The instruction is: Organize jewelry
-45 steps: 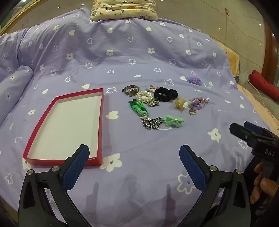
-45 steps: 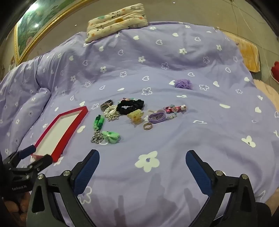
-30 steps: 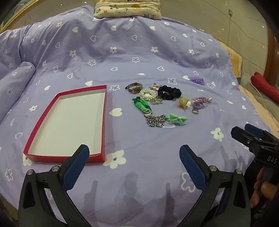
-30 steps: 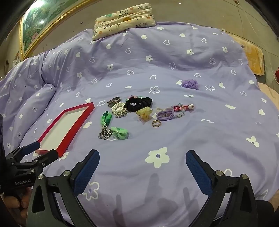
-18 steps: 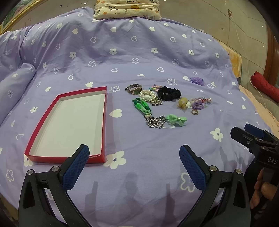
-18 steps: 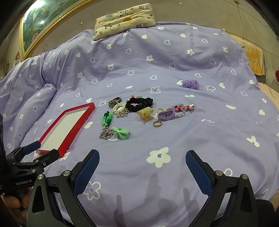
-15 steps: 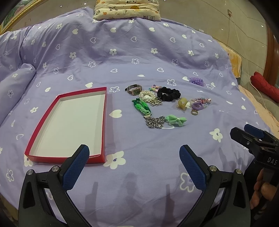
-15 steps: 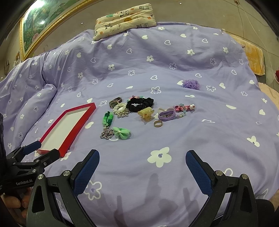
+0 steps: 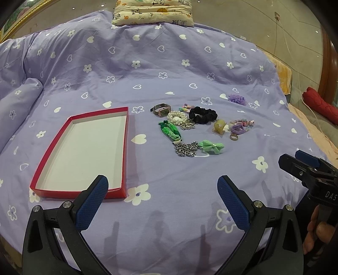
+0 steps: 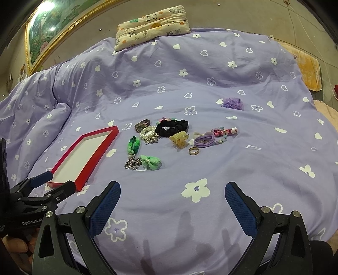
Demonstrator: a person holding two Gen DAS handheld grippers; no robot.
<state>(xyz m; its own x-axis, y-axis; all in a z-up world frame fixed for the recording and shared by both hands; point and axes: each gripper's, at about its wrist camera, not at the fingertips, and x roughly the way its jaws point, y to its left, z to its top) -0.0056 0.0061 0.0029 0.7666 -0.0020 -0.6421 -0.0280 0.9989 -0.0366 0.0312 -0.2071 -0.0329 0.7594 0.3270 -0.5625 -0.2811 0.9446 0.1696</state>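
Note:
An empty red tray (image 9: 124, 135) with a white floor lies on the purple bedspread, left of a cluster of jewelry. The cluster holds a watch (image 9: 161, 110), pearl bracelet (image 9: 177, 118), black scrunchie (image 9: 202, 115), green braided piece (image 9: 170, 130), silver chain (image 9: 187, 149), green bow (image 9: 211, 146), yellow claw clip (image 10: 179, 137), ring (image 10: 193, 151) and purple band (image 10: 204, 141). A purple flower (image 10: 233, 103) lies apart, farther back. My left gripper (image 9: 162, 201) is open and empty, near the tray's front corner. My right gripper (image 10: 172, 207) is open and empty, well short of the cluster.
A patterned pillow (image 9: 153, 10) lies at the head of the bed. A framed picture (image 10: 57, 23) hangs on the wall behind. An orange cloth (image 10: 309, 72) and a red bundle (image 9: 321, 107) lie off the bed's right side.
Both grippers have drawn back and risen slightly, so the tray and jewelry sit a little farther off. Both stay open and nothing on the bed has moved.

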